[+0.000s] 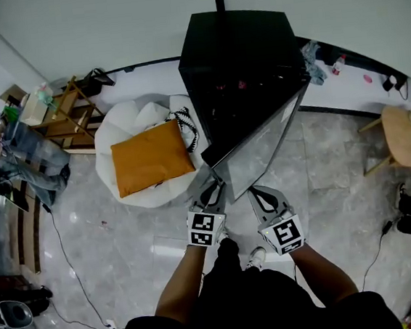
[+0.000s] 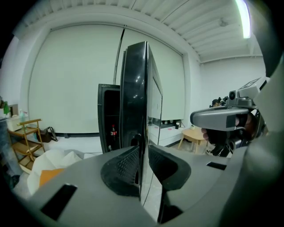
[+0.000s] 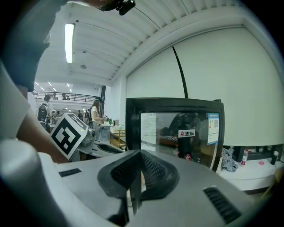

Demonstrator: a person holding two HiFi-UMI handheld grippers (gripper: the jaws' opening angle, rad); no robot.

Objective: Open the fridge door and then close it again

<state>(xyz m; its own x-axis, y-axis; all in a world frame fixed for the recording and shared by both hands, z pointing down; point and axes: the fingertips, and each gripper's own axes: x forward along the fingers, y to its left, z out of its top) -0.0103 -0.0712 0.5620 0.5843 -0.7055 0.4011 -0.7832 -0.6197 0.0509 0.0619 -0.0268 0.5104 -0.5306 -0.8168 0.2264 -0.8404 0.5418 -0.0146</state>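
Note:
A black fridge (image 1: 241, 54) stands against the far wall, and its glass door (image 1: 262, 143) is swung out toward me. My left gripper (image 1: 209, 185) sits at the door's free edge. In the left gripper view the door edge (image 2: 135, 97) runs straight between the pads of the left gripper (image 2: 143, 164), which close on it from both sides. My right gripper (image 1: 261, 194) hangs just right of it in front of the glass, apart from the door. In the right gripper view the right gripper (image 3: 141, 170) is shut on nothing, facing the glass door (image 3: 177, 133). A red bottle (image 2: 113, 131) shows inside the fridge.
A white beanbag with an orange cushion (image 1: 150, 158) lies left of the fridge. Behind it stands a wooden rack (image 1: 69, 112). A round wooden stool (image 1: 410, 135) is at the right, and a cable (image 1: 66, 259) trails over the grey floor at the left.

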